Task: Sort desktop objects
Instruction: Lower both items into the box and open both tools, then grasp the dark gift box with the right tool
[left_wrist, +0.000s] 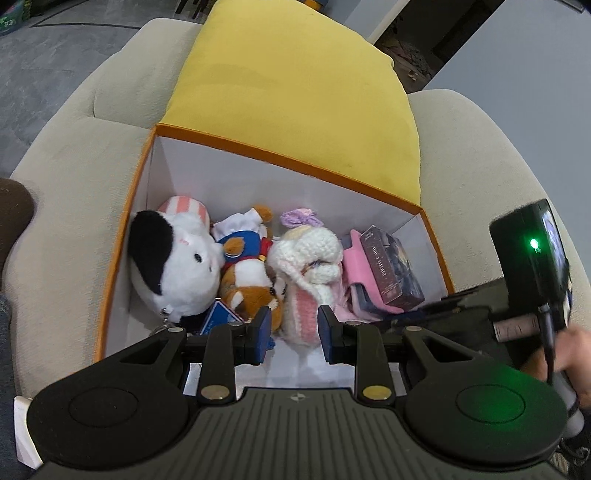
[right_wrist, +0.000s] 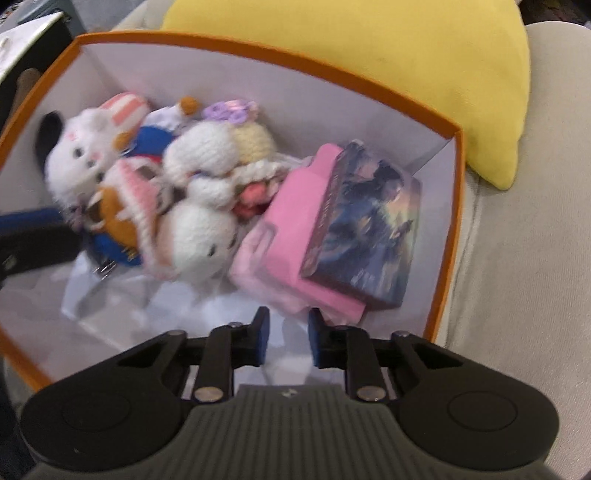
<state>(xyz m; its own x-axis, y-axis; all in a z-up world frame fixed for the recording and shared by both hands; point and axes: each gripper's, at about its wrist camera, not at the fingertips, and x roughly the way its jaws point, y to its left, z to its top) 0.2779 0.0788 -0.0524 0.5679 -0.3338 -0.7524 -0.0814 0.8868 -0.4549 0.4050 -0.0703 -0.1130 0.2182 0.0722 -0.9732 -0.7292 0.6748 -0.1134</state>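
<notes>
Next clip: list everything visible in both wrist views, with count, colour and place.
Open cardboard box: 1, orange outside and white inside, on the beige sofa.
White plush with black ear: 1, left end of the box.
Brown and white plush in blue outfit: 1, beside the white plush.
Crocheted cream doll with purple bow: 1, middle of the box.
Pink case: 1, right side of the box.
Dark illustrated card box: 1, lying on the pink case.
Yellow cushion: 1, behind the box.
Beige sofa: 1, under everything.
Left gripper: open, empty, over the box.
Right gripper: open, empty, over the box's near right part.
</notes>
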